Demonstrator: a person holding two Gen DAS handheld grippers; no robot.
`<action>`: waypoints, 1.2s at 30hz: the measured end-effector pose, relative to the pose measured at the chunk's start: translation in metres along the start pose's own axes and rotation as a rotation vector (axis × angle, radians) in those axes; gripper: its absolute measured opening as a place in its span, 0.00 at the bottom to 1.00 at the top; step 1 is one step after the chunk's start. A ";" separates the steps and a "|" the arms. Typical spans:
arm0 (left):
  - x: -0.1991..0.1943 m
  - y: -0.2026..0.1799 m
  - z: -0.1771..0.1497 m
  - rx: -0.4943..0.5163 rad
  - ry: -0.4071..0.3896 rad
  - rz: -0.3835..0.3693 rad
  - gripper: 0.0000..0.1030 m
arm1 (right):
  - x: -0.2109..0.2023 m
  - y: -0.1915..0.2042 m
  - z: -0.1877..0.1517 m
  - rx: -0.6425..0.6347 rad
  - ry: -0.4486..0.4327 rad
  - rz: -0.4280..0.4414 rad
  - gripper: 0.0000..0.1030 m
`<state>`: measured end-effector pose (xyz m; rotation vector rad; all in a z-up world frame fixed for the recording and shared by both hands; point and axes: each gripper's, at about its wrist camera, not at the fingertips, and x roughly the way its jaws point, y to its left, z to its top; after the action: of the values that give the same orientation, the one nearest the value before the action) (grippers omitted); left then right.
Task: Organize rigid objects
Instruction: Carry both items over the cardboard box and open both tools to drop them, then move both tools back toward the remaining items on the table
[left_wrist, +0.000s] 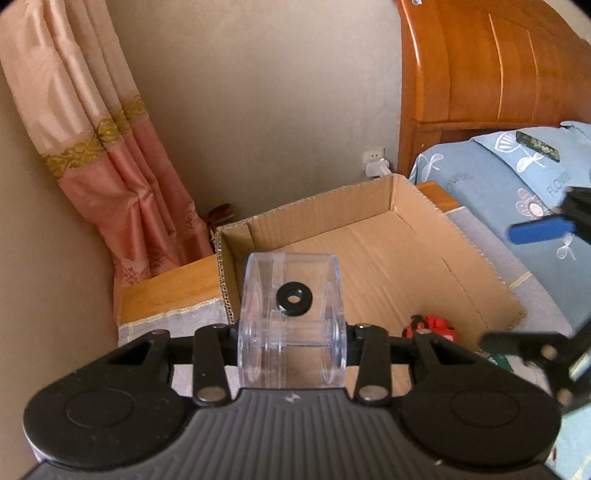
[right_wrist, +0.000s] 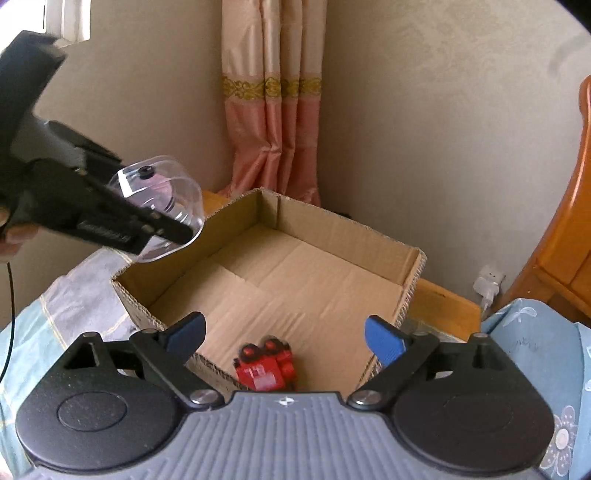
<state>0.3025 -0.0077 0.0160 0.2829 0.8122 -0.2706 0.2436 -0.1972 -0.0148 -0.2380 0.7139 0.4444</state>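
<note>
My left gripper (left_wrist: 291, 332) is shut on a clear plastic dispenser (left_wrist: 291, 317) with a black ring on top, held above the near left corner of an open cardboard box (left_wrist: 369, 236). In the right wrist view the same dispenser (right_wrist: 162, 206) hangs in the left gripper (right_wrist: 173, 229) over the box's left rim. My right gripper (right_wrist: 284, 336) is open and empty, its blue fingertips (right_wrist: 384, 341) spread above the near wall of the box (right_wrist: 280, 273). A red toy vehicle (right_wrist: 266, 365) lies inside the box at its near edge; it also shows in the left wrist view (left_wrist: 432, 326).
The box sits on a bed with a blue patterned cover (left_wrist: 517, 177) and a wooden headboard (left_wrist: 480, 62). A pink curtain (right_wrist: 273, 110) hangs in the wall corner behind. A wall socket with a plug (right_wrist: 487, 284) is to the right. A dark flat case (left_wrist: 537, 146) lies on the pillow.
</note>
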 end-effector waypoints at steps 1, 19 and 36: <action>0.003 -0.001 0.002 0.003 0.000 0.007 0.37 | -0.002 -0.001 -0.002 0.007 0.005 0.001 0.98; 0.089 -0.002 0.047 0.029 0.105 0.148 0.38 | -0.044 0.011 -0.016 0.028 -0.029 0.020 0.99; 0.020 0.002 0.033 -0.009 -0.069 0.094 0.89 | -0.049 0.016 -0.042 0.089 -0.015 0.042 1.00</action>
<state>0.3384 -0.0198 0.0233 0.3004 0.7295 -0.1873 0.1790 -0.2133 -0.0128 -0.1362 0.7233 0.4524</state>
